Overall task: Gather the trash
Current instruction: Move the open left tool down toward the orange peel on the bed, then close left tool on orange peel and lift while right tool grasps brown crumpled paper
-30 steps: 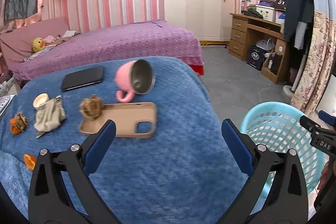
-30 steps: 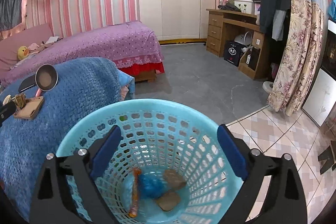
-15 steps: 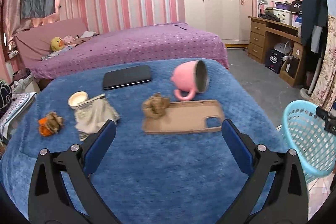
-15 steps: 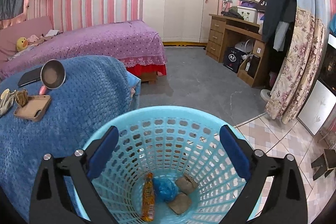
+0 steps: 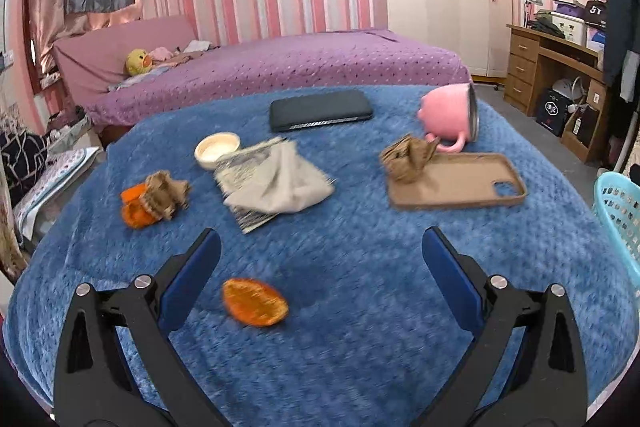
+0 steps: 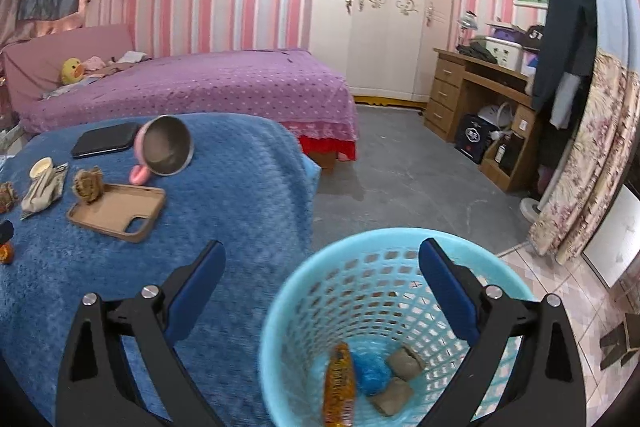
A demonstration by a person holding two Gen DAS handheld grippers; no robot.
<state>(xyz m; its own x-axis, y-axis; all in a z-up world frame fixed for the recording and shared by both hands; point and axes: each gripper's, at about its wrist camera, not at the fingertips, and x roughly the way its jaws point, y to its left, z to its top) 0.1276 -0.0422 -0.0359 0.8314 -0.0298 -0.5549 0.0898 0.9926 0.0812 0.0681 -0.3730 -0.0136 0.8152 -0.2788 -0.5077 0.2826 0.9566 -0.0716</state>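
- Left gripper (image 5: 320, 259) spread wide, empty, above the blue-blanketed surface (image 5: 360, 327), an orange peel (image 5: 255, 302) between its fingers
- Right gripper (image 6: 320, 267) spread, empty, over the blue basket (image 6: 304, 291) holding wrappers (image 6: 339, 383)

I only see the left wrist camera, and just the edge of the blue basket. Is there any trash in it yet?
Observer: Yes. The basket holds an orange wrapper, a blue wad and two brown wads.
Operator: Where's the other gripper?
Observer: The right gripper hangs open, partly over the basket, holding nothing.
Operator: Is anything inside the pink mug?
Observer: No. The pink mug lies on its side, and its metal inside looks empty.
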